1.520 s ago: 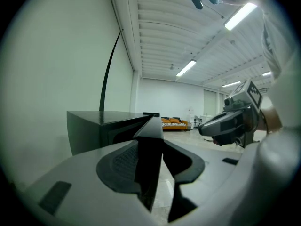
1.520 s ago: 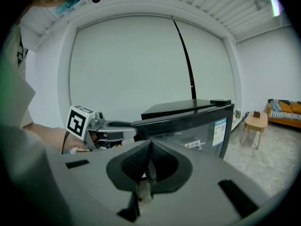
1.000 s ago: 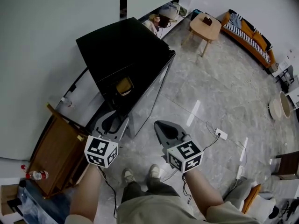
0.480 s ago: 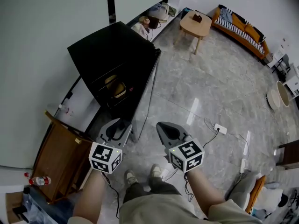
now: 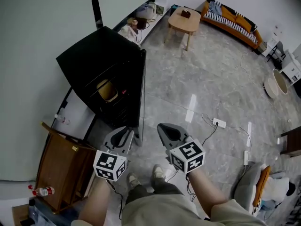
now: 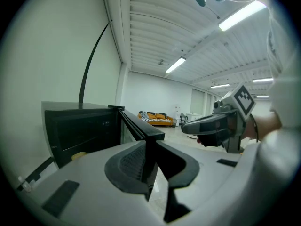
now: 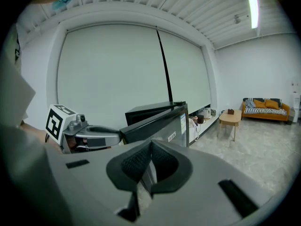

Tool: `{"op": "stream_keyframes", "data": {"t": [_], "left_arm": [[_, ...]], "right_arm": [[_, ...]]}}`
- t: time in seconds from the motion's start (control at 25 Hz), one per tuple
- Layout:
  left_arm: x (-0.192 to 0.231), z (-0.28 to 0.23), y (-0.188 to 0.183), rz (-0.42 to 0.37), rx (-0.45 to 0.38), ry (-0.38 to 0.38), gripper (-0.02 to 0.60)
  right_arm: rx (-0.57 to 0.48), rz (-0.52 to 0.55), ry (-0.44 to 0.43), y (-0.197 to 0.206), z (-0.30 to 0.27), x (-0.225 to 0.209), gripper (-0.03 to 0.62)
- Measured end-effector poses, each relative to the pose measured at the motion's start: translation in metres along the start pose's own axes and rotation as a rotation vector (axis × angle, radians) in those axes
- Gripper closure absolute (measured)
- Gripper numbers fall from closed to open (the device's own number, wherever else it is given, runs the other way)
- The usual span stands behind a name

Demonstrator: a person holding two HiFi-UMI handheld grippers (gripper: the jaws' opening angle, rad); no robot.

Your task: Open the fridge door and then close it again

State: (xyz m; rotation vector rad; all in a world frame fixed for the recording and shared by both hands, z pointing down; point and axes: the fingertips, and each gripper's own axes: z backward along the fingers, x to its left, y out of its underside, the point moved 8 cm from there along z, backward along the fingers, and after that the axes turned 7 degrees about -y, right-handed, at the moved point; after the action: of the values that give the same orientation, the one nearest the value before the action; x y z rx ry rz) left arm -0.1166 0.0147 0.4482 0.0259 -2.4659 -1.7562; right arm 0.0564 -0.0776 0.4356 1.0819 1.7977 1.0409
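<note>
- Task object: the low black box-shaped fridge (image 5: 91,62) stands against the pale wall. In the head view it lies at about eleven o'clock from the person's feet, with its open front facing roughly five o'clock.
- Door: the flat black fridge door (image 5: 141,95) is swung wide and seen almost edge-on. Its hinged end is at twelve o'clock, and it runs toward six o'clock, so the free edge is nearest the person.
- Interior: exposed, with dark shelves and a rounded yellow object (image 5: 106,89) resting on one of them.
- Left tool (image 5: 126,132): at the door's free edge, about seven o'clock from the door's middle. Its jaws have just been closing. In the left gripper view the door's edge stands between the pads, which appear clamped on it.
- Right tool (image 5: 163,127): at three o'clock from the left tool and just clear of the door. Its jaws are together on nothing, and it points toward the door's outer face.
- Progress: the opening half looks complete, since the door is well away from the fridge body and the shelves are in plain sight. The closing half remains, because the door has yet to meet the front. With the free edge held, the next step is probably to swing the door back toward ten o'clock until it seats.
- Surroundings: a brown wooden cabinet (image 5: 61,168) is at eight o'clock from the left tool. A small light-wood table (image 5: 182,21) and an orange sofa (image 5: 233,18) stand far off at one o'clock.
</note>
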Motion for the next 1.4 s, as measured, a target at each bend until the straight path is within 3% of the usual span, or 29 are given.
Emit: {"op": "stream_keyframes", "data": {"t": [0.44, 1.4], "left_arm": [[-0.055, -0.027, -0.007, -0.033, 0.019, 0.111, 0.535], [-0.142, -0.106, -0.025, -0.092, -0.001, 0.262, 0.565]], "right_arm": [[-0.005, -0.037, 0.060, 0.010, 0.027, -0.023, 0.597], [-0.026, -0.103, 0.202, 0.026, 0.092, -0.099, 0.597]]}}
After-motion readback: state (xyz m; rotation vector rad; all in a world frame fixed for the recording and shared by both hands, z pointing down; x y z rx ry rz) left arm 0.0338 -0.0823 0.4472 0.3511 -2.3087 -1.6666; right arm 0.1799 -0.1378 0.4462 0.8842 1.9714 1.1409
